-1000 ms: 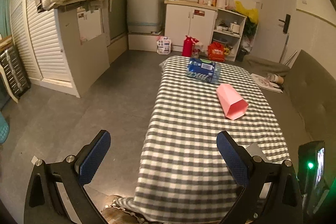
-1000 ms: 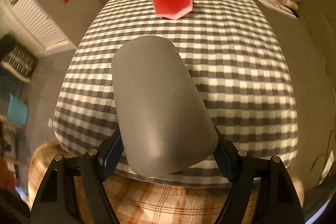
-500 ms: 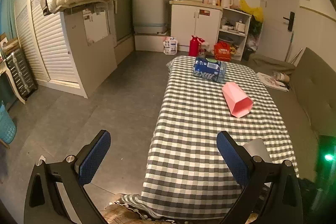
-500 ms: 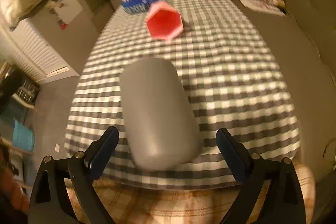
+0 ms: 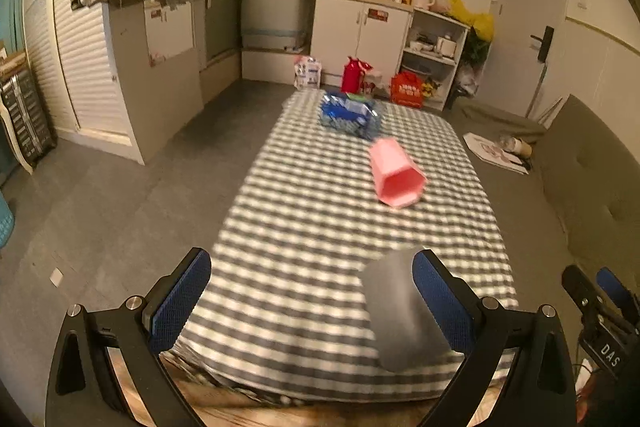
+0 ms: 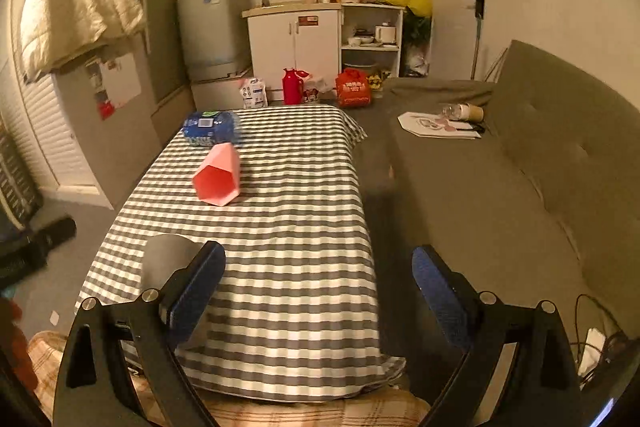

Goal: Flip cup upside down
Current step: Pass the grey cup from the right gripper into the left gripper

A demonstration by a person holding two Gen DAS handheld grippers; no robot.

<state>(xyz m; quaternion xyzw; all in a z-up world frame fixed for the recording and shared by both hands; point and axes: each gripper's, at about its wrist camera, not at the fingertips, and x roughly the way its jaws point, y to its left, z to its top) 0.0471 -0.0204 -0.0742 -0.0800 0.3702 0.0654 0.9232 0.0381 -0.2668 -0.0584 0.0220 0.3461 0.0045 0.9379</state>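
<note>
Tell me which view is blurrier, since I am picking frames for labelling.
Left wrist view: motion blur smears the pink cup, blue pack and checked tablecloth. Right wrist view: sharper, with the pink cup crisp; both are dim, warm-lit and fisheye-bent at the edges.

My left gripper [image 5: 310, 291] hovered level, pointing toward twelve o'clock, its two blue-padded fingers [image 5: 182, 293] spread wide with nothing between them. My right gripper [image 6: 318, 285] was held the same way, facing twelve o'clock, its blue pads [image 6: 436, 291] also set far apart and gripping nothing. From the left wrist view, part of my right tool showed at about four o'clock, low at the frame's edge. From the right wrist view, a dark piece of my left tool sat near nine o'clock.
</note>
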